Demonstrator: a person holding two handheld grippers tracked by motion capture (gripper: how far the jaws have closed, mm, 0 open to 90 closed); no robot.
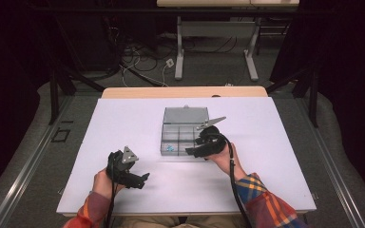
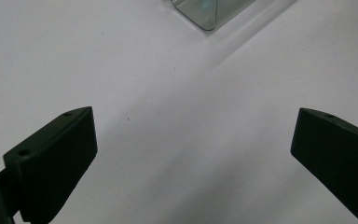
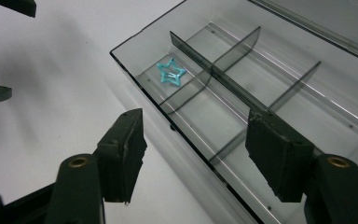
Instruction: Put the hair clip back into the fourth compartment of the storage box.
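Note:
A clear grey compartment box (image 1: pixel 164 142) stands in the middle of the white table with its lid (image 1: pixel 185 115) folded back. A small blue star-shaped clip (image 1: pixel 170 148) lies in its near-left compartment, seen closer as the clip (image 3: pixel 171 73) in the right gripper view. My right gripper (image 1: pixel 192 151) hovers at the box's near right side, over the box (image 3: pixel 289 93). This right gripper (image 3: pixel 196 126) is open, with nothing between its pads. My left gripper (image 1: pixel 140 180) rests at the front left, open over bare table. The left gripper (image 2: pixel 193 140) faces the box corner (image 2: pixel 205 11).
The white table top (image 1: pixel 123 123) has bare room left, right and in front of the box. A wooden edge (image 1: pixel 185 91) runs behind it. Farther back stand a desk's metal legs (image 1: pixel 179 57) and floor cables (image 1: pixel 138 57). The left gripper's jaws (image 3: pixel 2 46) show at the upper left of the right gripper view.

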